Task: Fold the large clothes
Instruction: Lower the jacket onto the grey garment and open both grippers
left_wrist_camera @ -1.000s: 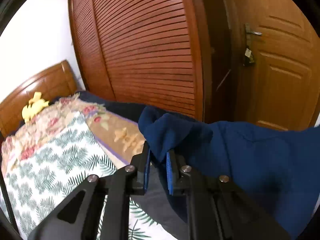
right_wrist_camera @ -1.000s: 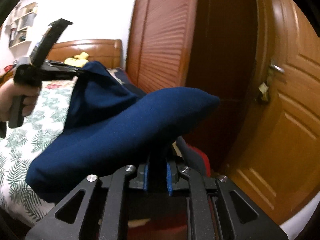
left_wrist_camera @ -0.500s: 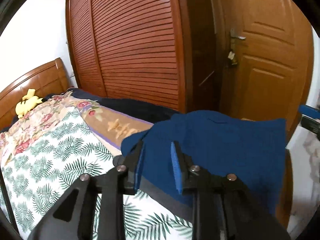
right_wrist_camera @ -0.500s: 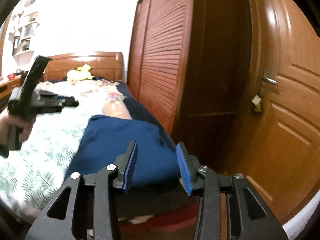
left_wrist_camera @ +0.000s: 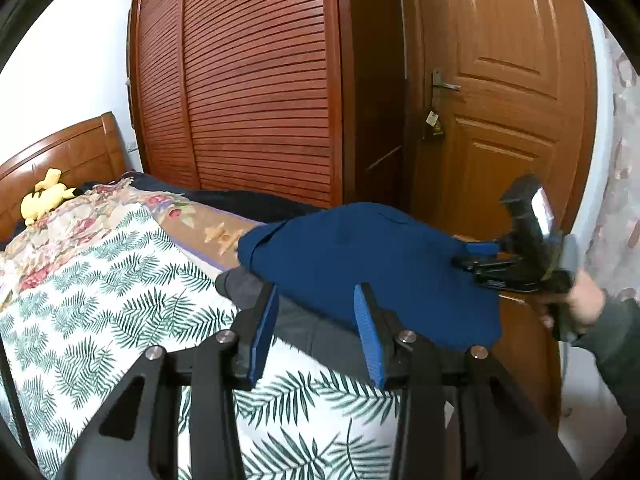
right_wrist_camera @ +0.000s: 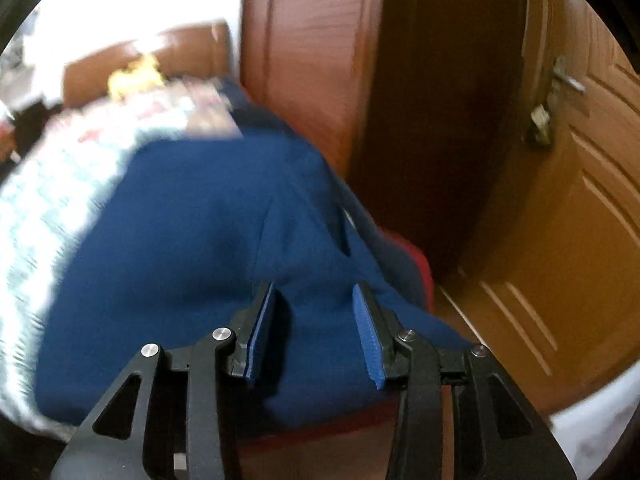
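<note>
A folded dark blue garment (left_wrist_camera: 360, 256) lies at the near corner of the bed, on top of a grey garment (left_wrist_camera: 304, 328). My left gripper (left_wrist_camera: 316, 332) is open and empty, just in front of the blue garment's near edge. My right gripper (right_wrist_camera: 314, 332) is open and empty, hovering over the blue garment (right_wrist_camera: 192, 264); that view is blurred by motion. The right gripper (left_wrist_camera: 480, 254) also shows in the left wrist view, held by a hand at the garment's right edge.
The bed has a green leaf-print cover (left_wrist_camera: 88, 296) and a floral quilt (left_wrist_camera: 80, 216). A yellow plush toy (left_wrist_camera: 44, 200) sits by the wooden headboard (left_wrist_camera: 60, 148). Slatted wardrobe doors (left_wrist_camera: 256, 80) and a wooden room door (left_wrist_camera: 500, 120) stand close behind.
Both grippers let go of the blue garment, which dropped onto the bed corner. Both have opened wider and pulled back; the right gripper is swinging over the garment.
</note>
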### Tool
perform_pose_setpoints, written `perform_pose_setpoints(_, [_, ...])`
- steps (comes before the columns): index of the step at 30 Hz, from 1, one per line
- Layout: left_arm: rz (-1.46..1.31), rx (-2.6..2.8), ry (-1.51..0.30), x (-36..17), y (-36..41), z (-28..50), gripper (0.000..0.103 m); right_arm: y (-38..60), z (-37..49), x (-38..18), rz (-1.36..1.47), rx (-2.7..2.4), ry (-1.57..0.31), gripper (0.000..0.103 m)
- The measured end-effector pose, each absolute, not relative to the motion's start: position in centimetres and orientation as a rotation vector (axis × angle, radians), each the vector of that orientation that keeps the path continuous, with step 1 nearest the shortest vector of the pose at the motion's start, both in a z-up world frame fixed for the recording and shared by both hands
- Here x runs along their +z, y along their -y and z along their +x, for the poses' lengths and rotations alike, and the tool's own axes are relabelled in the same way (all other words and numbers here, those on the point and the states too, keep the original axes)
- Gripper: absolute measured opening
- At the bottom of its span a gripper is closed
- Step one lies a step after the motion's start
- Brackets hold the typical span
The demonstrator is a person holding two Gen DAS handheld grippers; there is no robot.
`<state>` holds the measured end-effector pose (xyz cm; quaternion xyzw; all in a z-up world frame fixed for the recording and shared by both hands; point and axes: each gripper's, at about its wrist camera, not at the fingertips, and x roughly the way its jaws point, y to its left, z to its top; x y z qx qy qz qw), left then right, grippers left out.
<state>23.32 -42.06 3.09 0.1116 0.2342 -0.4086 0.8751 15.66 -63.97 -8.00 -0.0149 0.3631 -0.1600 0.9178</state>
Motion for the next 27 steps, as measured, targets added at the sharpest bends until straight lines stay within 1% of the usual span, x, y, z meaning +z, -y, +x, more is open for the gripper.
perform_pose_setpoints(4, [0.221, -0.849, -0.500, 2.9, 40.0, 22.5, 0.038, 64.5, 15.1, -8.5, 0.008, -0.342, -0.725, 0.040])
perform_pose_setpoints(11, [0.222, -0.798, -0.507, 2.4, 35.8, 20.8, 0.038, 62.0, 13.0, -5.9, -0.033, -0.404, -0.646, 0.041])
perform_pose_setpoints(13, [0.232, -0.772, -0.502, 2.2, 34.3, 20.1, 0.038, 60.6, 12.1, -4.8, -0.038, -0.399, -0.609, 0.048])
perform_pose_setpoints(14, [0.233, -0.760, -0.499, 2.2, 33.7, 19.9, 0.038, 59.7, 11.7, -4.3, -0.039, -0.390, -0.592, 0.049])
perform_pose_setpoints(16, [0.223, -0.729, -0.498, 2.1, 32.0, 19.2, 0.038, 57.9, 11.1, -3.6, -0.037, -0.367, -0.568, 0.058])
perform_pose_setpoints(18, [0.212, -0.714, -0.501, 1.9, 30.5, 18.6, 0.038, 56.2, 10.9, -3.0, -0.033, -0.337, -0.555, 0.063])
perform_pose_setpoints(26, [0.205, -0.642, -0.487, 1.8, 25.7, 15.7, 0.038, 46.9, 10.3, -2.0, 0.008, -0.161, -0.500, 0.076])
perform_pose_setpoints(27, [0.196, -0.645, -0.491, 1.8, 25.1, 15.4, 0.040, 45.4, 10.3, -1.9, 0.013, -0.134, -0.495, 0.079])
